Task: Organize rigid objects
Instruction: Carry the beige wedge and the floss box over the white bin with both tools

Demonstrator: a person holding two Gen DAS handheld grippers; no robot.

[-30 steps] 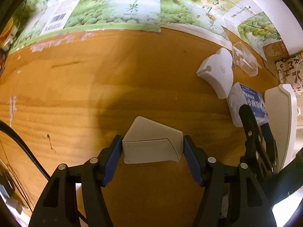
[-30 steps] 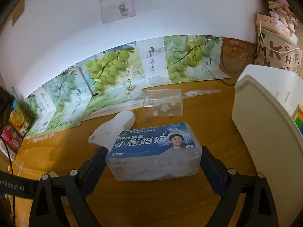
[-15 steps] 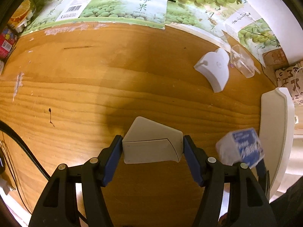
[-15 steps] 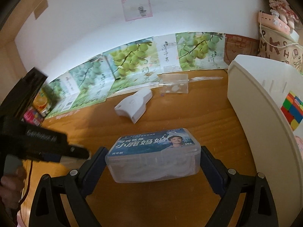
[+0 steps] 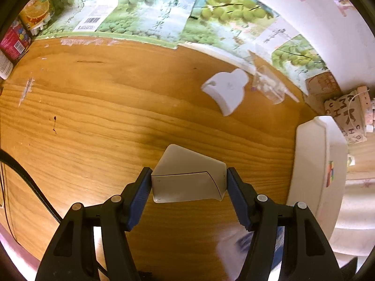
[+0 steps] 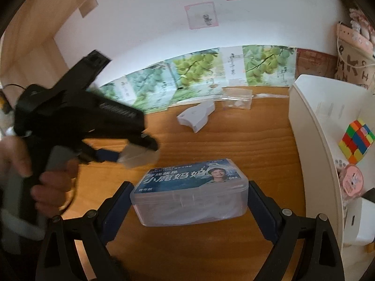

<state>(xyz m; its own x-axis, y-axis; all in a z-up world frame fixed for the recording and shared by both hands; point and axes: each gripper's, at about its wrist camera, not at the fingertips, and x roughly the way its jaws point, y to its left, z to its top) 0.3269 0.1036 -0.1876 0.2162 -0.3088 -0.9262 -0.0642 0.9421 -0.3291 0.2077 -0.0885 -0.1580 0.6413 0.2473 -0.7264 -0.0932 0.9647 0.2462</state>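
Note:
My left gripper (image 5: 188, 182) is shut on a white wedge-shaped box (image 5: 187, 178) and holds it above the wooden desk (image 5: 105, 117). My right gripper (image 6: 188, 199) is shut on a clear plastic box with a blue label (image 6: 189, 194), also held above the desk. The left gripper and its white box (image 6: 138, 158) show blurred at the left of the right wrist view. A white storage bin (image 6: 328, 140) stands at the right, with a colourful cube (image 6: 356, 138) inside.
A white curved plastic piece (image 5: 227, 89) and a small clear container (image 5: 267, 86) lie on the desk near the back. Grape-print boxes (image 5: 152, 16) line the back wall. A patterned bag (image 5: 346, 114) stands behind the bin. Cartons (image 5: 21, 30) stand at the far left.
Both grippers have risen and pulled back from the desk with their loads. The left gripper has swung right toward the bin, and the clear box now shows at its lower right.

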